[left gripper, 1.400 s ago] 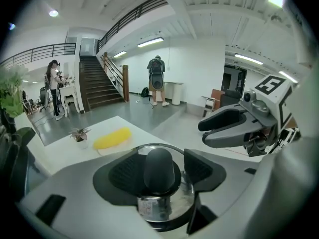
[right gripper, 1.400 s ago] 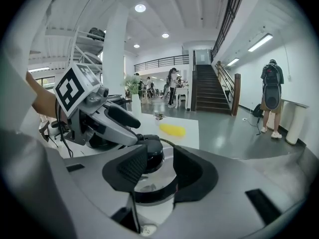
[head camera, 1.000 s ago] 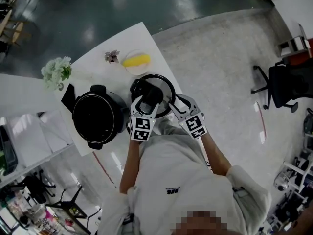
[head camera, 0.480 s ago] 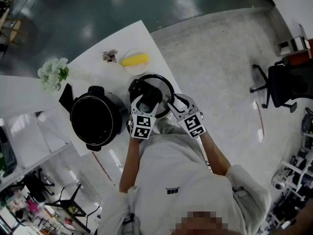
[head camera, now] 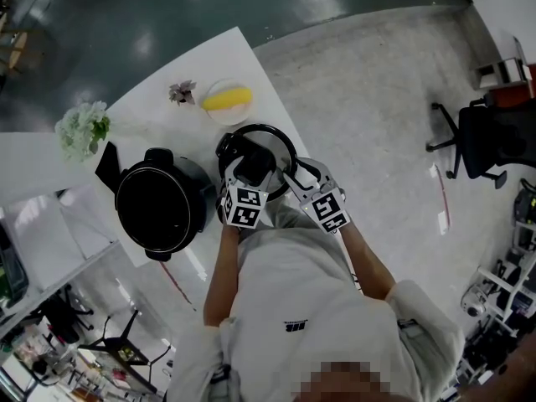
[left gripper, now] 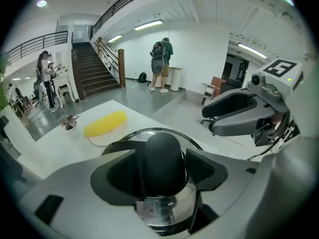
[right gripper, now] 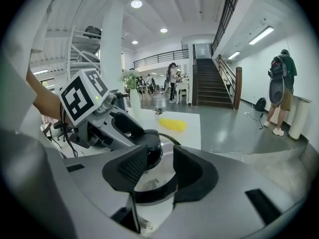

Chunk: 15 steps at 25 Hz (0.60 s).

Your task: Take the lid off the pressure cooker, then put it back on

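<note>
The white counter (head camera: 219,61) carries everything, and its right edge runs just beside the work, which is the first hazard. The open cooker pot (head camera: 159,203) stands on the left part of the counter. The lid (head camera: 272,145) is off it, just to the pot's right and close to that edge; whether it rests on the counter or is a little raised I cannot tell.

The left gripper (left gripper: 162,171) is clenched on the lid's black knob (left gripper: 163,153), one pad on each side. The right gripper (right gripper: 162,171) grasps nothing: its jaws stand apart with the lid's dark rim crossing the gap between them, so it probably steadies the lid very little.

The main risks, as I judge them:
- The knob is smooth and rounded, so a heavy lid held only there could twist or slide out of the pads. A fall here could go over the right edge.
- Carried left at a tilt, the lid could strike the pot's rim or seat crooked and fail to lock.
- If the right jaws close on the glass instead of the rim, they may skid off.

Far on the counter, a plate with a yellow item (head camera: 228,100), a small plant (head camera: 181,92) and white flowers (head camera: 79,132) lie clear of the path between lid and pot.
</note>
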{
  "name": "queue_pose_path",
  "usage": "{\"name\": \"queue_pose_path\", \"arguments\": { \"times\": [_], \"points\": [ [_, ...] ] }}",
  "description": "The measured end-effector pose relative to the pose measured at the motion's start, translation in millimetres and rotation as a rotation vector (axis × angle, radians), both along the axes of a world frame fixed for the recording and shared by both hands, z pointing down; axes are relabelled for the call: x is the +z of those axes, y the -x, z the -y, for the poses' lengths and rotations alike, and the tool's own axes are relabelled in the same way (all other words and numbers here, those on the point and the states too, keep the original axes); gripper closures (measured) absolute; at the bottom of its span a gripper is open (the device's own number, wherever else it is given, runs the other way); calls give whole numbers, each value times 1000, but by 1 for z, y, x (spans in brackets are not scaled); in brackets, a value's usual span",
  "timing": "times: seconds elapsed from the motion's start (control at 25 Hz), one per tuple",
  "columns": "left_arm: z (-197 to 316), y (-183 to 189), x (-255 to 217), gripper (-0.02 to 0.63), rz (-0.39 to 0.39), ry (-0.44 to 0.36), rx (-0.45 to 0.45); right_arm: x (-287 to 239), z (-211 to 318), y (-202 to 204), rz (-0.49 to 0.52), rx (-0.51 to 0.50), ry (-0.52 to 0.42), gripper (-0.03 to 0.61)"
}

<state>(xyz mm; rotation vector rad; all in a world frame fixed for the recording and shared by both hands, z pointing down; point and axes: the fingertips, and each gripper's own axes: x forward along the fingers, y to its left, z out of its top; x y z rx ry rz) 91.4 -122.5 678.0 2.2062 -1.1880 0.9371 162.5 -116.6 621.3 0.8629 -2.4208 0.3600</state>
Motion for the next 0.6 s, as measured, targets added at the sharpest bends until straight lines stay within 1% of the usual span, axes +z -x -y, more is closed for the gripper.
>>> {"name": "queue_pose_path", "arguments": {
  "times": [0.32, 0.6],
  "points": [
    [3, -3, 22, 281, 19, 60, 18, 7, 5, 1, -5, -1, 15, 414],
    [5, -4, 28, 281, 25, 75, 15, 8, 8, -1, -8, 6, 23, 414]
  ]
}}
